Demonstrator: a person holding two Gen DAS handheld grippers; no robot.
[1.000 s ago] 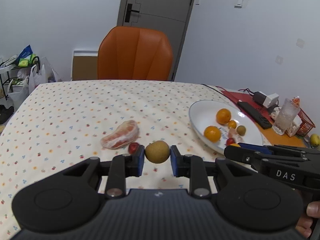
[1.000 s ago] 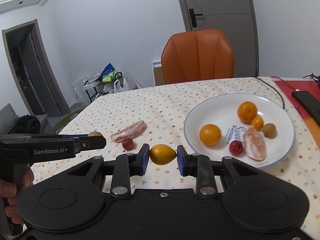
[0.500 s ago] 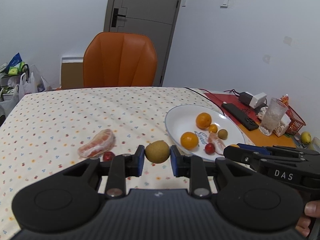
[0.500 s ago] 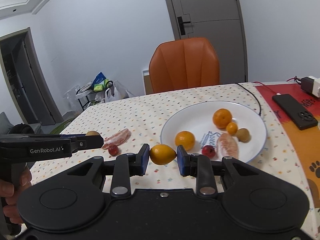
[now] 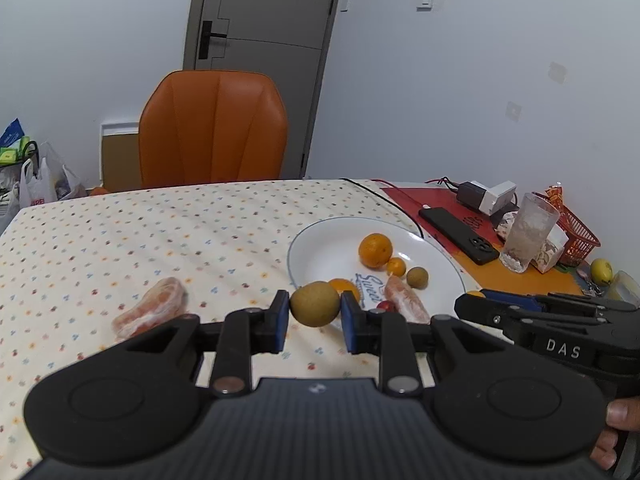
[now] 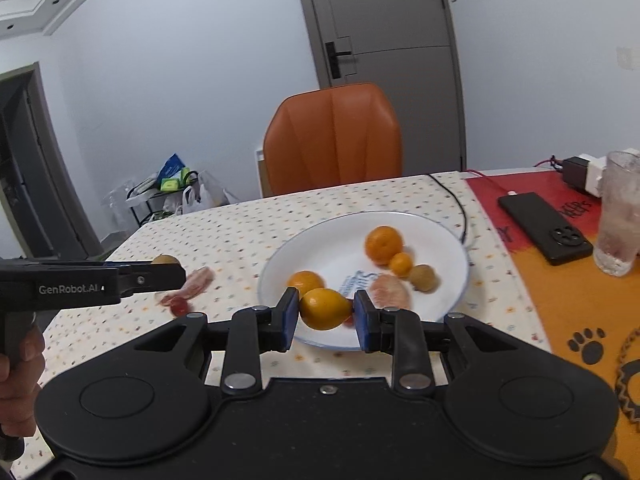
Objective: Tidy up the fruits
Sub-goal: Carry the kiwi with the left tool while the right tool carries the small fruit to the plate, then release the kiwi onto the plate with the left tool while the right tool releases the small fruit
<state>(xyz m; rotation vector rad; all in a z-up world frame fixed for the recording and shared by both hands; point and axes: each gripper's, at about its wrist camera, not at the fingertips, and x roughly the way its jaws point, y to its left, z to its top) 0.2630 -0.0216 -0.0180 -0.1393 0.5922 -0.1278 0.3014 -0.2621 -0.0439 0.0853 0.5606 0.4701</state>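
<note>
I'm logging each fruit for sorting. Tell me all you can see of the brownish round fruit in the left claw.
The brownish-green round fruit has dull, matte, faintly speckled skin and looks whole, with no stem showing. It is clamped between the left claw's blue pads, one on each side, held off the dotted tablecloth, near the white plate's front rim.

Even, soft indoor light, prob. from overhead; walls evenly bright, no hard glare. Shadows under fruit on the plate (image 6: pixel 448 240) are faint. Left wrist view is sharp throughout. Right wrist view shows motion blur: plate fruit and bench (image 6: pixel 240 232) pattern smeared, claw body crisp. Fisheye bends the door (image 5: pixel 256 60) frame; dark vignette at corners in both views.
</note>
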